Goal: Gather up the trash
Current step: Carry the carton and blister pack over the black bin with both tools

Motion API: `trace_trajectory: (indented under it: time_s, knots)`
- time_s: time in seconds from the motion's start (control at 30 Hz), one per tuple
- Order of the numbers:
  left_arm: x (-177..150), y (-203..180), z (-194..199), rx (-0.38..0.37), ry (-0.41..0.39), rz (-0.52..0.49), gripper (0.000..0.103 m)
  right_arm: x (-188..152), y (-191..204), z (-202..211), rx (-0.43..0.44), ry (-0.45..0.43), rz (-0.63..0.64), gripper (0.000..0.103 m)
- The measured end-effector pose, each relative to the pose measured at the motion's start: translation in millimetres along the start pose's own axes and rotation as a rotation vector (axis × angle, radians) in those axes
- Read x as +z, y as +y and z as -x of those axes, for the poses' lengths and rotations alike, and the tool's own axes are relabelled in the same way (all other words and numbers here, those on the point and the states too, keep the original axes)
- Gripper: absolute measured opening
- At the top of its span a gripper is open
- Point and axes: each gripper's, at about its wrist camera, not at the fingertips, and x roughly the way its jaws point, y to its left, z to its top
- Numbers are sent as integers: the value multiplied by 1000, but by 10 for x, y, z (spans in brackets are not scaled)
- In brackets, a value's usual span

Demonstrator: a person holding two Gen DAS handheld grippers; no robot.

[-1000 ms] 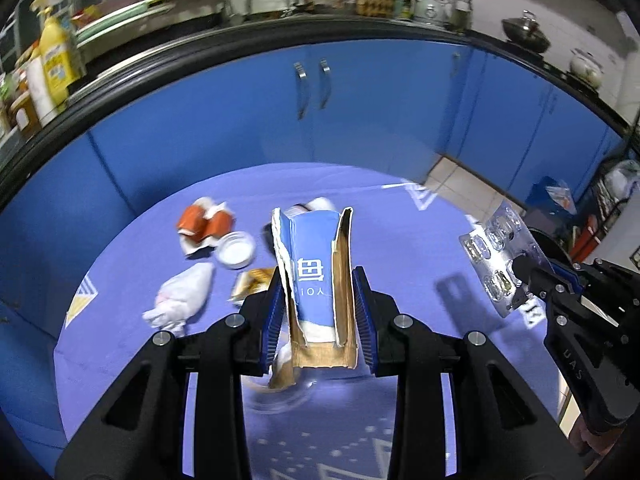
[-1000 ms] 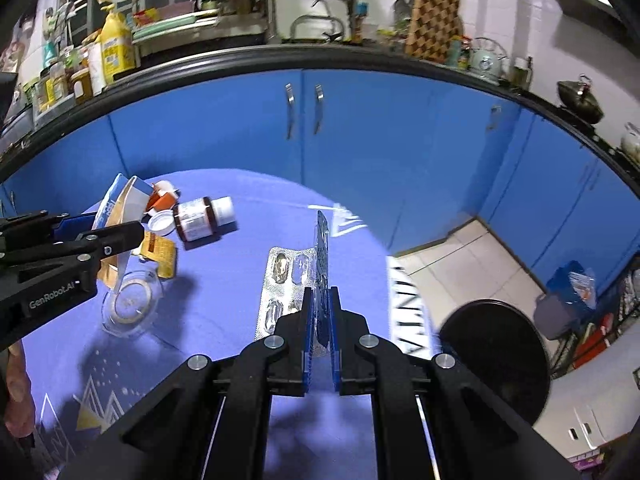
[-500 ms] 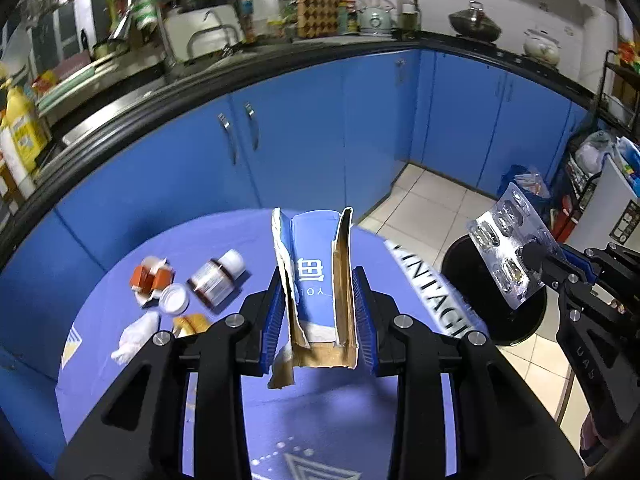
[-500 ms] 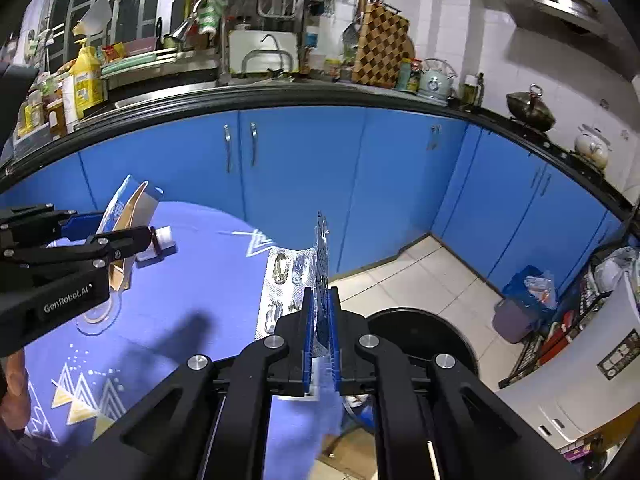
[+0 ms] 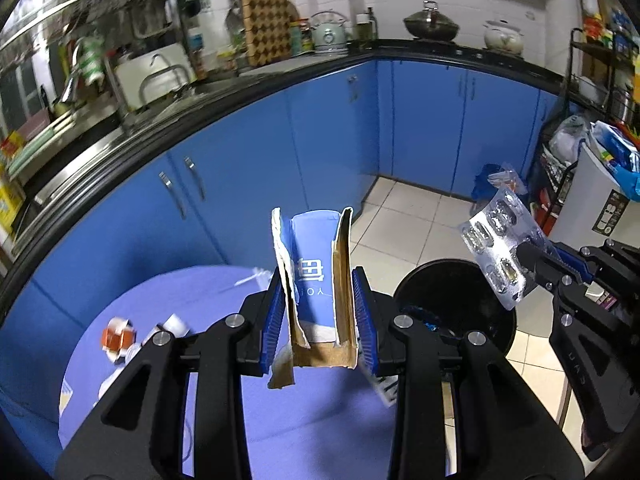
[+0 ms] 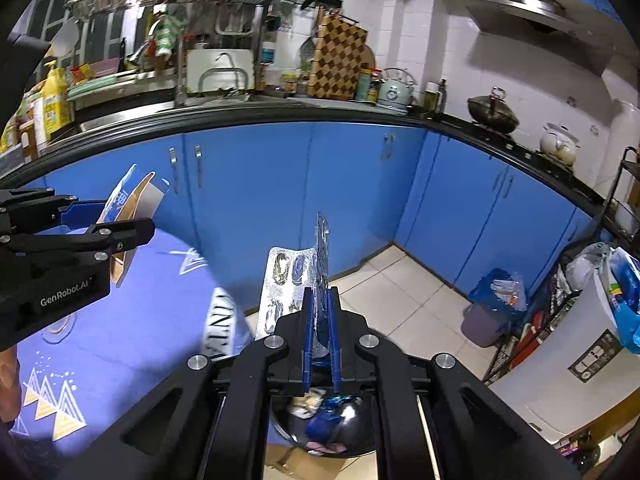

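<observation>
Above the black bin (image 5: 456,304), both jaws clamp carton (image 5: 316,280) and blister pack (image 6: 320,268).

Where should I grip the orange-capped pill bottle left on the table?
Across its body. The orange-capped pill bottle appears to lie on its side on the purple tablecloth, so come from above, jaws straddling the round barrel. Blur hides its exact heading.

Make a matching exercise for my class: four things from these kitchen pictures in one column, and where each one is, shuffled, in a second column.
Things:
1. torn blue carton
2. blister pack
3. black bin
4. checkered board

Places:
a. on the floor beside the table
b. clamped in the left gripper
c. leaning on the counter by the wall
d. clamped in the right gripper

Pairs: 1-b, 2-d, 3-a, 4-c
</observation>
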Motion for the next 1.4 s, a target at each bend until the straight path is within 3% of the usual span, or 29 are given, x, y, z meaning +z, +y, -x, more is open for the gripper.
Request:
trace_trajectory:
  time_s: [0.6,1.4]
  knots:
    - [525,-701,-271,-60,-28,-70,34,113,-734,-120,-57,-11,-73,7]
    - [632,-969,-520,-86,-4,-86,36,74,-890,-273,-66,-3,-109,7]
